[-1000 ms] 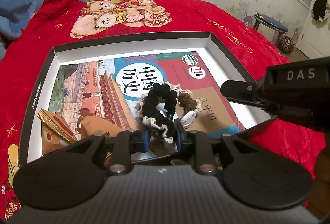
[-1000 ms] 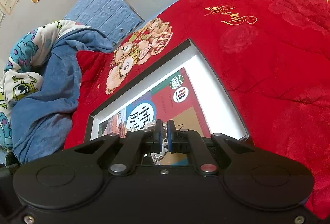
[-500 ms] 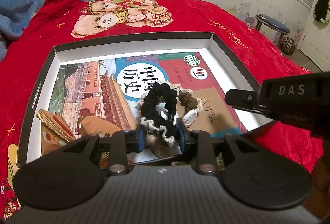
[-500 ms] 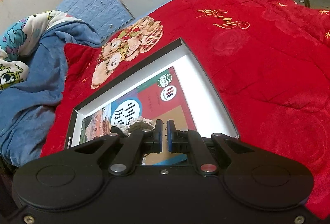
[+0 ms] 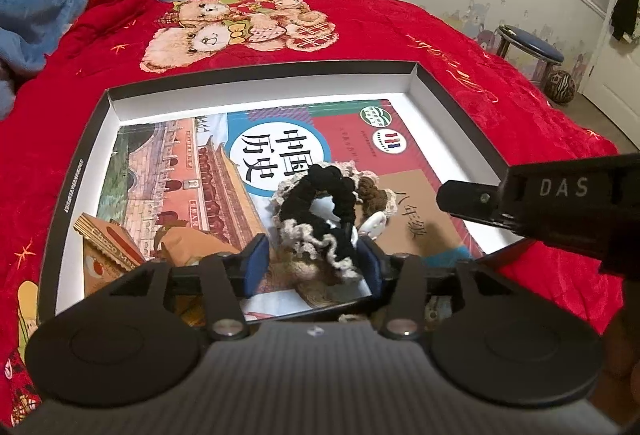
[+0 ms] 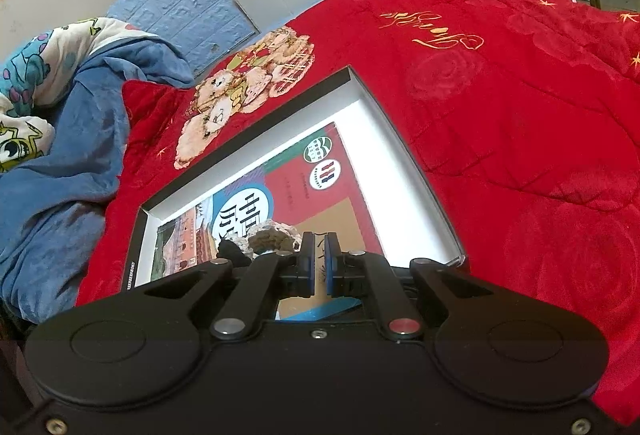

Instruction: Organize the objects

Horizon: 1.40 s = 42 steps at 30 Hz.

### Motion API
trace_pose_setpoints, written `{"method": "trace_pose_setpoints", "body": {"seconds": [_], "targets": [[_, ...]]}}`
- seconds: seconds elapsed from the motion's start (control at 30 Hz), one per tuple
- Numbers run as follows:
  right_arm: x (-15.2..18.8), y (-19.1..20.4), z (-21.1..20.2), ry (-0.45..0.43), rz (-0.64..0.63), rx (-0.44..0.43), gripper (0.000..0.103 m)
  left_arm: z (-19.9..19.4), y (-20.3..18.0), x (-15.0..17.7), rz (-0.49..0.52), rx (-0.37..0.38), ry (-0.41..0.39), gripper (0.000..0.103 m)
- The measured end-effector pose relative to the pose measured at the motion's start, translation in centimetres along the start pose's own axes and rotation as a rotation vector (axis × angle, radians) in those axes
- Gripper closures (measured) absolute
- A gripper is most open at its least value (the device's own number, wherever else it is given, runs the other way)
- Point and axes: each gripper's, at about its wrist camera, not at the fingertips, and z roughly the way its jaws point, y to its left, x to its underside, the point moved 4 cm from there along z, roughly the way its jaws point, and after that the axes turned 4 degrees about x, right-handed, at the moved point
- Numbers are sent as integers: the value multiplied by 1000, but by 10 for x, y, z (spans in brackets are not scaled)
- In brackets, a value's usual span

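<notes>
- The left tongs [image 5: 311,269] have just been opening; the black scrunchie [image 5: 320,213] sits between the spread pads, lying loose on the history book [image 5: 192,171].
- The book lies inside the box [image 5: 260,79] on the red bed [image 5: 500,95].
- The right tongs [image 6: 319,267], over the book's corner, are closed and empty.
</notes>
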Motion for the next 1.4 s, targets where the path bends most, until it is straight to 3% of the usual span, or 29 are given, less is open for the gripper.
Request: {"method": "trace_pose_setpoints", "body": {"seconds": [0.27, 0.57, 0.63, 0.7, 0.83, 0.87, 0.97, 1.03, 1.17, 1.33, 1.4], "targets": [[-10, -5, -20, -50, 34, -74, 95, -21, 0, -8, 20, 14, -19, 26], [-38, -8, -89, -161, 48, -89, 92, -99, 21, -39, -15, 67, -156, 19], [-42, 1, -103, -182, 25, -76, 83, -118, 22, -45, 2, 64, -195, 15], [-45, 12, -117, -196, 6, -71, 63, -136, 23, -51, 17, 51, -231, 12], [-44, 32, -145, -240, -27, -46, 57, -169, 24, -55, 23, 50, -298, 6], [-42, 35, -152, -261, 6, -34, 52, -176, 23, -54, 28, 51, -318, 5], [-30, 37, -170, -340, 140, 20, 49, -196, 25, -55, 14, 18, -385, 1], [-23, 40, -179, -361, 150, 44, 49, -206, 25, -55, -7, 21, -410, 1], [-8, 37, -195, -389, 119, 46, 33, -218, 22, -44, -5, 46, -423, 1], [6, 25, -204, -392, 63, 35, 32, -206, 18, -15, 14, 42, -407, 1], [12, 23, -205, -404, 24, 40, 26, -198, 14, -6, 37, 44, -398, 1]]}}
